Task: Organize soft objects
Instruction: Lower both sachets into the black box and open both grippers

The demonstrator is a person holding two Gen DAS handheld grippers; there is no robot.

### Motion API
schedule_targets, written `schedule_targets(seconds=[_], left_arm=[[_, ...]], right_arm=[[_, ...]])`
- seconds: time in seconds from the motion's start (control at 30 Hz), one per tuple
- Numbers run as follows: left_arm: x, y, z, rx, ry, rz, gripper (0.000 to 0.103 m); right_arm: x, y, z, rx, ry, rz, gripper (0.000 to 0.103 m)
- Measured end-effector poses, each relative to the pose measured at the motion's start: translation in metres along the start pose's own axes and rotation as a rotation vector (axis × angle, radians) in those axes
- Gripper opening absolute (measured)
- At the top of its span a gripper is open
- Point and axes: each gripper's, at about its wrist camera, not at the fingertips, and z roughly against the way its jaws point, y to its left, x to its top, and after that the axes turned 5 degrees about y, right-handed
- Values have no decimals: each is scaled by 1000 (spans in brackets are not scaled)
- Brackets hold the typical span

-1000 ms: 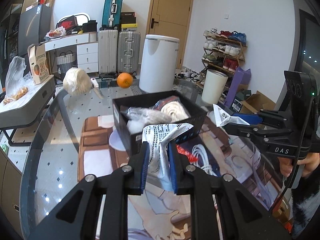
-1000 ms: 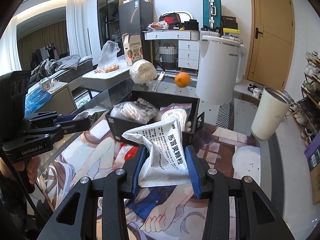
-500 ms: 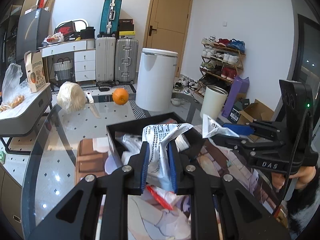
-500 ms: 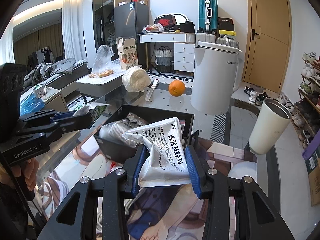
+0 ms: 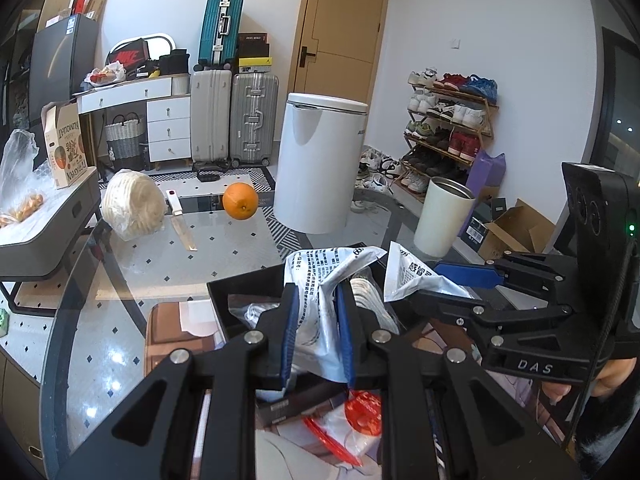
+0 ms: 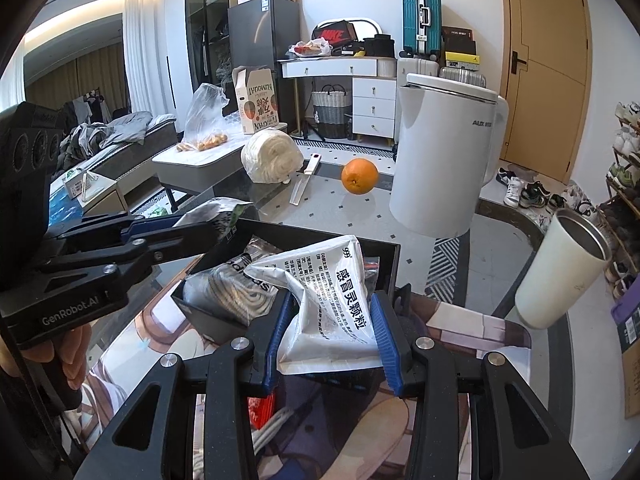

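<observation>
My left gripper (image 5: 316, 312) is shut on a crumpled white printed pouch (image 5: 320, 280) and holds it over the black box (image 5: 240, 284). My right gripper (image 6: 326, 312) is shut on a second white medicine pouch (image 6: 328, 292) and holds it above the near edge of the same box (image 6: 320, 236). The box holds bagged white rope bundles (image 6: 236, 288). Each gripper shows in the other's view: the right one (image 5: 436, 280) with its pouch, the left one (image 6: 208, 220) at the box's left rim. Bagged items with red print (image 5: 356, 412) lie on the table under my left gripper.
The glass table (image 5: 120, 272) carries a wrapped white rope ball (image 5: 132, 204), a knife (image 5: 180, 224), an orange (image 5: 240, 201), a white bin-shaped appliance (image 5: 320, 160) and a white tumbler (image 5: 444, 216). A printed mat (image 6: 460, 320) lies under the box.
Both grippers have moved forward with their pouches, from in front of the box to over it. The grippers have also come closer to each other.
</observation>
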Motion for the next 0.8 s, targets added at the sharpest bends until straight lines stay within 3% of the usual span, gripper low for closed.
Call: schedule_targets(seconds=[0.4, 0.8], left_arm=[[7, 7, -37, 54, 64, -37, 17], [0, 2, -71, 120, 156, -94, 22]], right_arm=[[9, 2, -31, -8, 40, 5, 40], [20, 18, -65, -92, 107, 105, 40]])
